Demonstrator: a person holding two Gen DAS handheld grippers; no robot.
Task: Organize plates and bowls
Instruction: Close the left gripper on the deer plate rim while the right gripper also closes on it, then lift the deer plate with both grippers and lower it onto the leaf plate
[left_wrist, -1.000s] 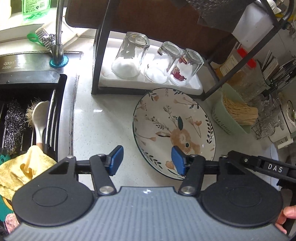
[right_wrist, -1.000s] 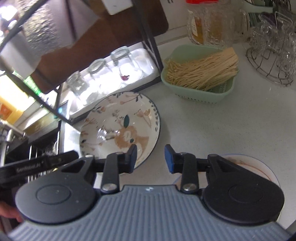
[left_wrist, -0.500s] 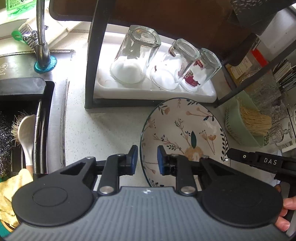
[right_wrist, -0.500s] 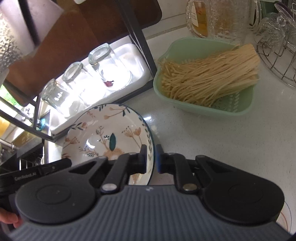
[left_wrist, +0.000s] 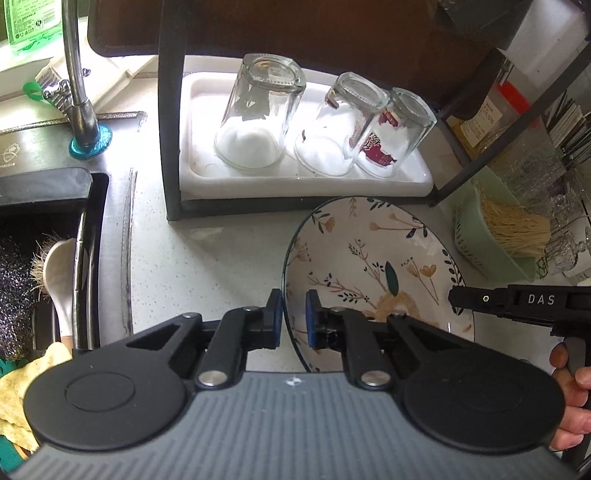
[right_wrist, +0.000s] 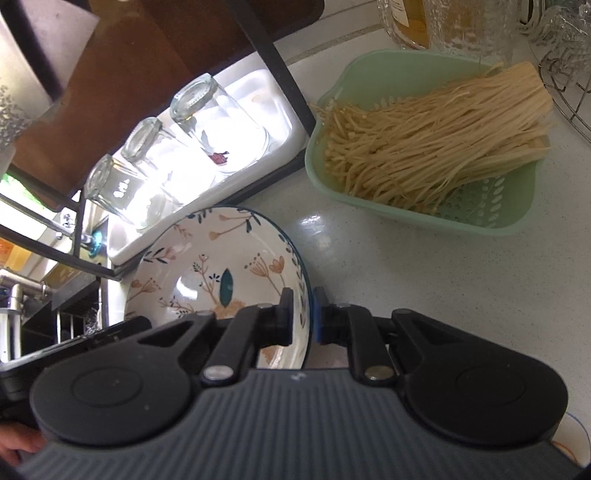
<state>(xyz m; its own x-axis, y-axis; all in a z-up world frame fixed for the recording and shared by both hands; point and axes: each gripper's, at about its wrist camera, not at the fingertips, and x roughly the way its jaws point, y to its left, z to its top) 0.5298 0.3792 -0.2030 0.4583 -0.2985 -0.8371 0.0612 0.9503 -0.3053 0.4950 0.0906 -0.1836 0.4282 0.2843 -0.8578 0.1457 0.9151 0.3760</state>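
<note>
Now | floral plate (left_wrist: 369, 266) is seen on the counter (left_wrist: 207, 266) before the glass tray | opposite rims are pinched by left gripper (left_wrist: 294, 317) and right gripper (right_wrist: 303, 319) fingers | stiff, glazed, breakable, likely slippery; rim holds judged best.

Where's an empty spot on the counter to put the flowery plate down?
Bare counter lies between the sink edge and the flowery plate, in front of the glasses tray. Another patch sits below the green noodle basket. The far right is crowded.

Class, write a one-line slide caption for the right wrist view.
Right gripper pinches the floral plate rim beside a green basket.
</note>
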